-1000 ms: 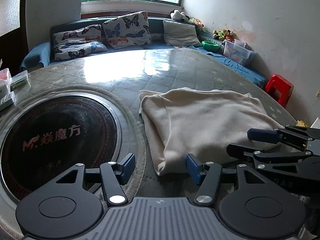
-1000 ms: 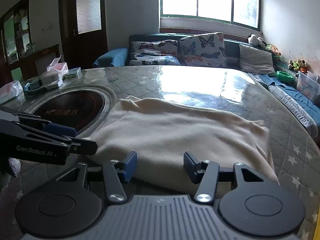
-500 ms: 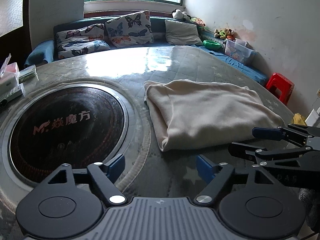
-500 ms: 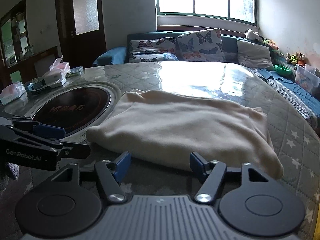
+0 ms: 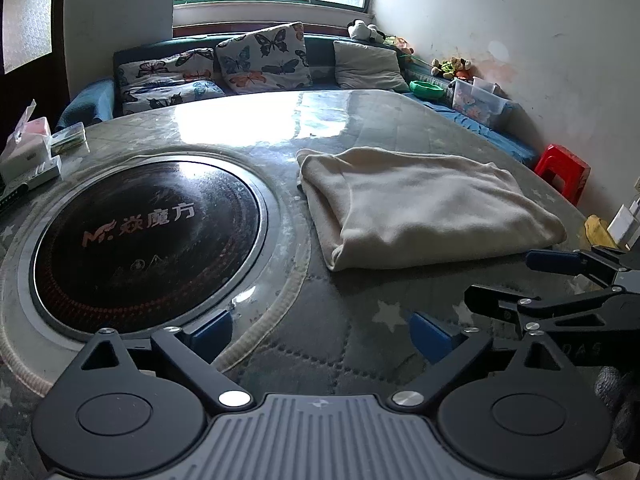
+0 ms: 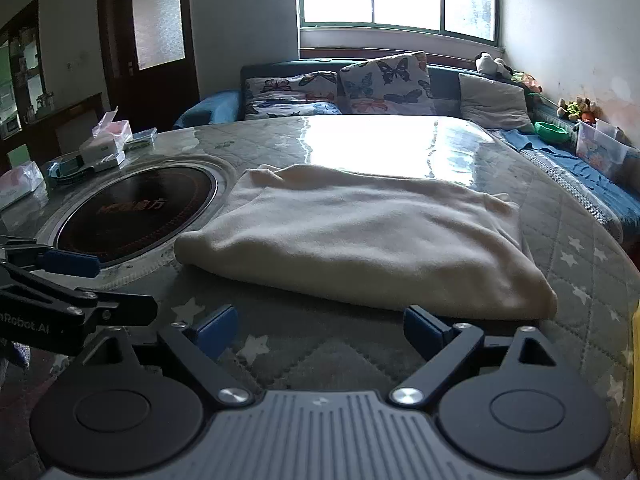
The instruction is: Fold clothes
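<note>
A round table [image 5: 360, 344] under a quilted, star-printed cover fills both wrist views, with an inset dark cooktop [image 5: 144, 236] whose glass bears a logo reading "M" followed by Chinese characters. A folded cream garment [image 5: 424, 208] lies flat on the table just beside the cooktop, clear of both tools. The left tongs [image 5: 320, 334] stand spread wide, their jaws having just been opening, with nothing between the blue pads and only table cover beneath them. The right tongs [image 6: 316, 330] are likewise spread wide and empty after opening, poised just short of the garment's near edge. In the right wrist view the left tool's side reads "nRobot.AI", the first letters cut off by the frame.
</note>
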The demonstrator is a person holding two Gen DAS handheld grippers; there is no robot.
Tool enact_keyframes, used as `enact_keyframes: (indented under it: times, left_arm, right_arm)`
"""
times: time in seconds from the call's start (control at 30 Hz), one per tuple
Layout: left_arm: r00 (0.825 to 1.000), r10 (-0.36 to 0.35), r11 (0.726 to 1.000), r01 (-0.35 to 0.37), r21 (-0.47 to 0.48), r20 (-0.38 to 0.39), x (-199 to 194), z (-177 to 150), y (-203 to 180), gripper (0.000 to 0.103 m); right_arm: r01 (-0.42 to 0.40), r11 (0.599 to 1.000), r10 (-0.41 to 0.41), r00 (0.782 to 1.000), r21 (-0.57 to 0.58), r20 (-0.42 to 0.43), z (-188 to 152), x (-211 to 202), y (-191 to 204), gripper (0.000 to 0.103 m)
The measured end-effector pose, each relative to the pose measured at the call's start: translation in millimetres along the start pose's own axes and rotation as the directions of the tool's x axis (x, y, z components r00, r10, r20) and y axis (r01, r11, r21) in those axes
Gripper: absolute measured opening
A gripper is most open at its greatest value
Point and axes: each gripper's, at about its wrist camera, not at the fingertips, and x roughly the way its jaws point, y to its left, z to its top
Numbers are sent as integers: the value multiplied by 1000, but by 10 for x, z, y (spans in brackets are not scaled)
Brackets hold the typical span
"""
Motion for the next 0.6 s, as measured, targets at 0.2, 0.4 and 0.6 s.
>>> enact_keyframes:
  times: [0.2, 0.4, 0.6]
  left_arm:
    - [1000, -4, 1000, 4, 3, 4, -30, -42, -25, 103]
    - [1000, 1, 1000, -1, 14, 14, -78, -67, -63, 103]
    - [1000, 5, 1000, -6, 16, 17, -122, -93, -87, 103]
  right_arm:
    - [35, 999, -35, 999, 0, 10, -18, -40, 21, 102]
    - [60, 998, -60, 998, 21, 19, -35, -83, 1, 103]
    - [67, 997, -68, 997, 31, 22, -74, -120, -1, 103]
